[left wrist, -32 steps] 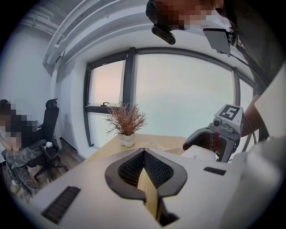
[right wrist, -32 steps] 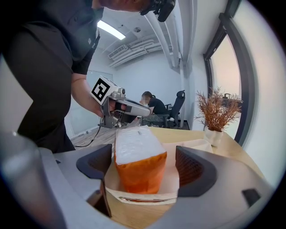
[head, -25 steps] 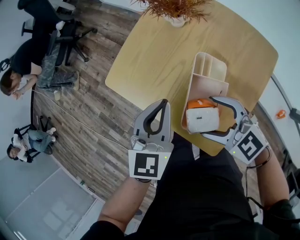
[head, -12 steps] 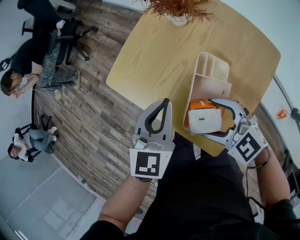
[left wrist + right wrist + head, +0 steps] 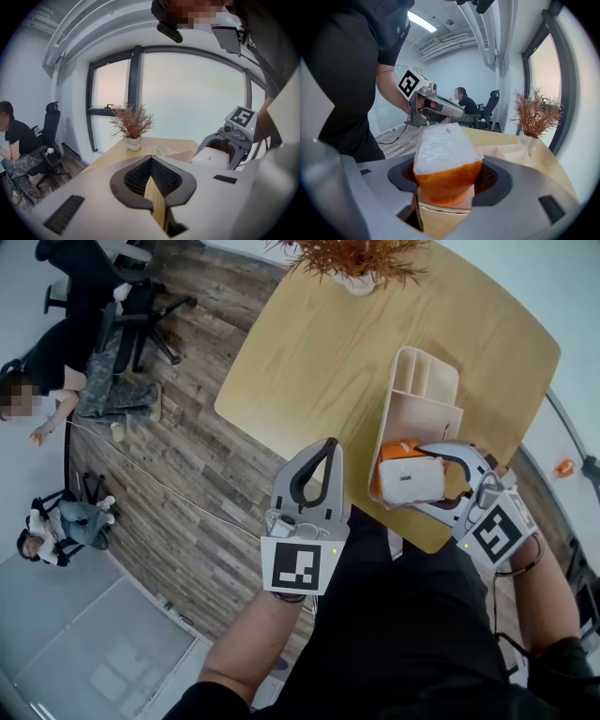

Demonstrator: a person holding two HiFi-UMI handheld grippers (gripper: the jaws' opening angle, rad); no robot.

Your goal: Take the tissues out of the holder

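Ahead of the left jaws stood a wide window [image 5: 192, 93], bright with daylight, and a plant [image 5: 132, 123] on the wooden table [image 5: 108, 157]. Left of them, a chair [image 5: 50, 124] stood on plank floor [image 5: 71, 161].

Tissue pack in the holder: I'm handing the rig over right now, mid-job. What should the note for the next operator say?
Right gripper: its jaws have just been closing and now press on the tissue pack from both sides.
Left gripper: shut, holding nothing, off the near edge of the table.
Things: the pack sits in the near end of the cream holder, which stands on the table.
Done: pack gripped.
Left: lift the pack clear of the holder, then probably set it down on the bare tabletop beside it.
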